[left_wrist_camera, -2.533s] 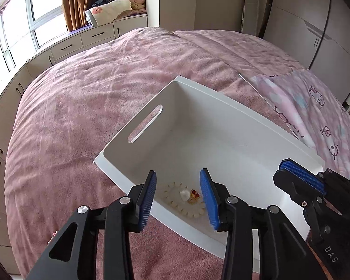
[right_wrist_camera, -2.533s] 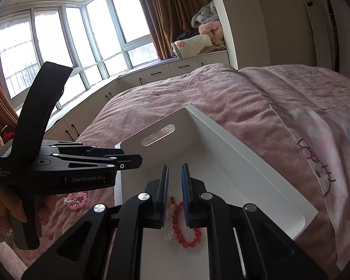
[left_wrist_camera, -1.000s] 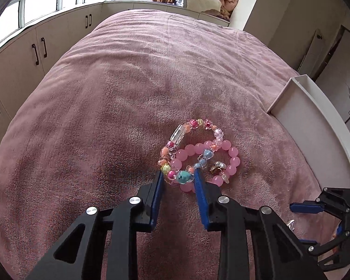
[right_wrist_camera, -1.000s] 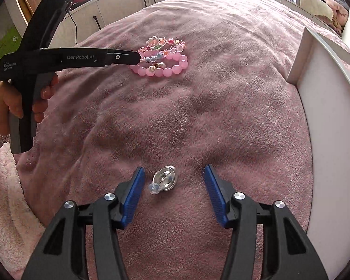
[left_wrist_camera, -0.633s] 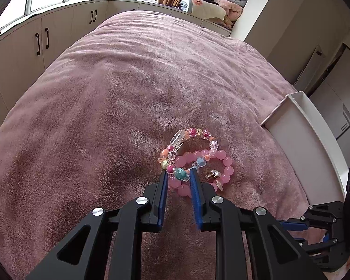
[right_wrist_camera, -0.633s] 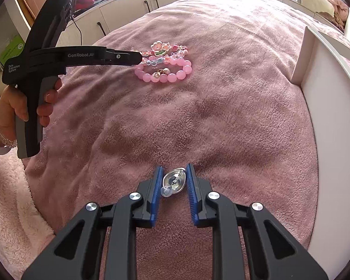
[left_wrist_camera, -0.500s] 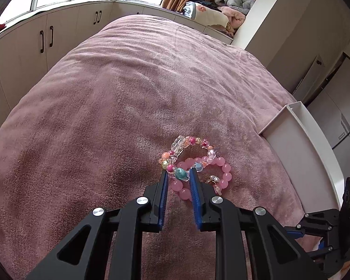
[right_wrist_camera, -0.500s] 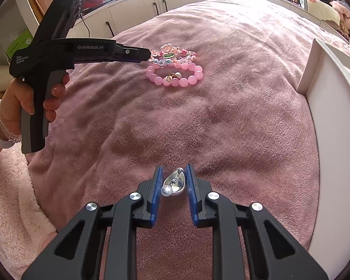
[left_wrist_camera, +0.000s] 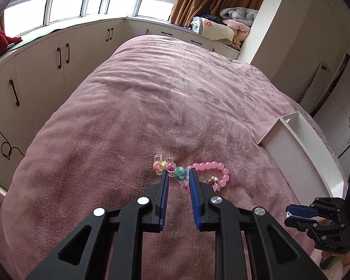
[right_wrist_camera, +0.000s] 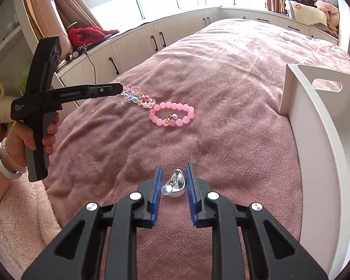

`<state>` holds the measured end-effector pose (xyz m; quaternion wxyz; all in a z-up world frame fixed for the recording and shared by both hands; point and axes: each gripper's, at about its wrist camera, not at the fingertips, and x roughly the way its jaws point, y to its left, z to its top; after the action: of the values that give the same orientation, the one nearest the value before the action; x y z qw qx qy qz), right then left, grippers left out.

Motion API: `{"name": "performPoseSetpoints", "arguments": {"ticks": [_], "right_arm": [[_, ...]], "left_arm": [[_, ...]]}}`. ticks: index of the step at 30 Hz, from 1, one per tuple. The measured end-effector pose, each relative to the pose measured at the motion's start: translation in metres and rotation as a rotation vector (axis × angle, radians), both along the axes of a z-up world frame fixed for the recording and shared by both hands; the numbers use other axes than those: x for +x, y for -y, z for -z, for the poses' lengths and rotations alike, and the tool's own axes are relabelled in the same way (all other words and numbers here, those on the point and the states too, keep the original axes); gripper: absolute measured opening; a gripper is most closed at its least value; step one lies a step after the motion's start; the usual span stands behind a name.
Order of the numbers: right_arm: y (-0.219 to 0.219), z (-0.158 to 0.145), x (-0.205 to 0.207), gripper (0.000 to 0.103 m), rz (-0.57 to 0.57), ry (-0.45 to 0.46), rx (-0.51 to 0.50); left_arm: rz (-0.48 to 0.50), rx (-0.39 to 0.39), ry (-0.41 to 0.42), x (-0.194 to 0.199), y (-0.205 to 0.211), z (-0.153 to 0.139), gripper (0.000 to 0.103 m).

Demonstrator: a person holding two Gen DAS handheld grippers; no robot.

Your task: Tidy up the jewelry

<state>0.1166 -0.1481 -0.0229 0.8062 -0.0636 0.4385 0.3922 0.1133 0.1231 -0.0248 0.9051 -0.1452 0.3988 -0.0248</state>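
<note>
Two words, "GenRobot.AI", mark the left tongs [right_wrist_camera: 119, 89] gripping beads [right_wrist_camera: 137, 98].

Two close, downward-tilted wrist views, sharing pink bracelet [left_wrist_camera: 218, 171] [right_wrist_camera: 172, 114] on bed [left_wrist_camera: 151, 107] [right_wrist_camera: 233, 74].

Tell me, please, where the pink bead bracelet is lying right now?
The pink bead bracelet lies on the bedspread, just right of the left gripper, left of the white tray.
</note>
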Motion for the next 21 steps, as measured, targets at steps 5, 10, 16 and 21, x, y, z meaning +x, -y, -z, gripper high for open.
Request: {"name": "performPoseSetpoints", "arguments": {"ticks": [5,10,16,21], "right_arm": [[0.017,-0.018,0.0,0.021,0.025,0.009,0.094],[0.035,-0.036,0.005,0.021,0.062,0.024,0.198],[0.058,-0.051,0.005,0.021,0.102,0.044,0.276],[0.072,-0.057,0.002,0.021,0.13,0.059,0.296]], "left_arm": [[0.002,0.037,-0.007,-0.012,0.004,-0.018,0.022],[0.012,0.101,-0.025,-0.018,0.01,-0.035,0.022],[0.009,0.089,0.019,-0.016,0.02,-0.071,0.022],[0.028,0.083,0.048,-0.01,0.043,-0.092,0.022]]}}
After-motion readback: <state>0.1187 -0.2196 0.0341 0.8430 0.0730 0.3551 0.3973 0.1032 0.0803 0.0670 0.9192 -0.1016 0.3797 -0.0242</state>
